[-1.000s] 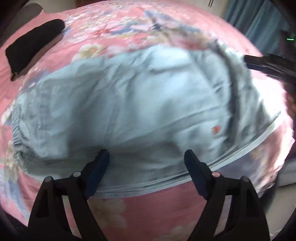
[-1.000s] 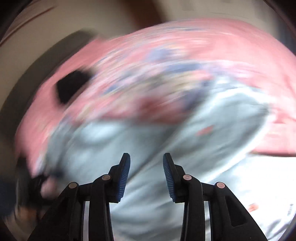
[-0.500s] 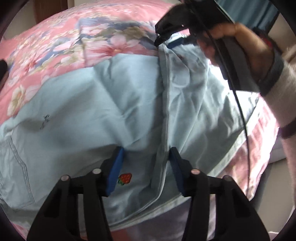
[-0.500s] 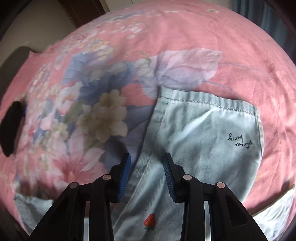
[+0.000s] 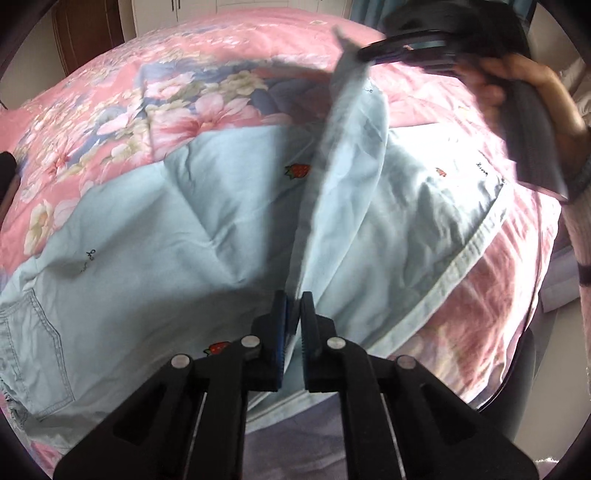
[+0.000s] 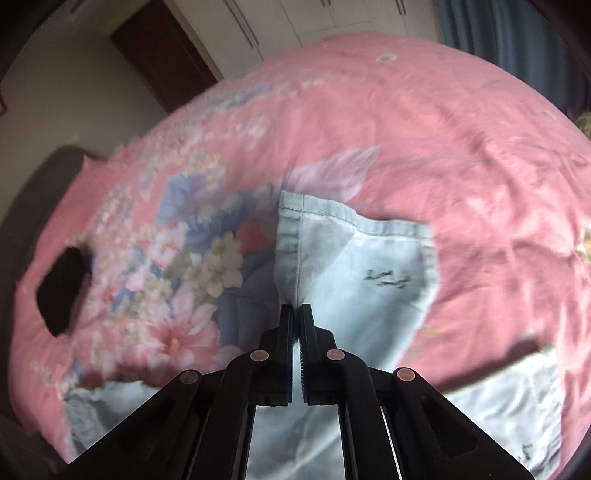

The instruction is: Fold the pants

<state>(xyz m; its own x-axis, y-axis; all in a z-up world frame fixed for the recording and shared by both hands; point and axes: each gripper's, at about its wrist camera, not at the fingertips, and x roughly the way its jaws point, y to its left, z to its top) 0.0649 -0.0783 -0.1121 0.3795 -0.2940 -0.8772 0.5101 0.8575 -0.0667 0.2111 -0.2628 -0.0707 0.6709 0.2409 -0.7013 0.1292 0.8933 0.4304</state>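
Light blue pants (image 5: 155, 236) with small strawberry prints lie spread on a pink floral bedspread (image 5: 207, 92). My left gripper (image 5: 293, 314) is shut on a side seam of the pants near their lower part. My right gripper (image 6: 296, 325) is shut on the same seam close to a leg hem (image 6: 354, 218); it also shows in the left wrist view (image 5: 373, 55), held in a hand and lifting the leg edge off the bed. The raised fabric forms a ridge between the two grippers.
A black object (image 6: 61, 288) lies on the bedspread at the far left. A dark wooden door (image 6: 162, 62) and white cupboards (image 6: 295, 22) stand behind the bed. Blue curtains (image 6: 498, 37) hang at the right. The bed's near edge (image 5: 509, 332) drops off at right.
Both grippers were open half a second ago and have closed on the pants' seam. The right gripper has lifted the leg edge up off the bed.
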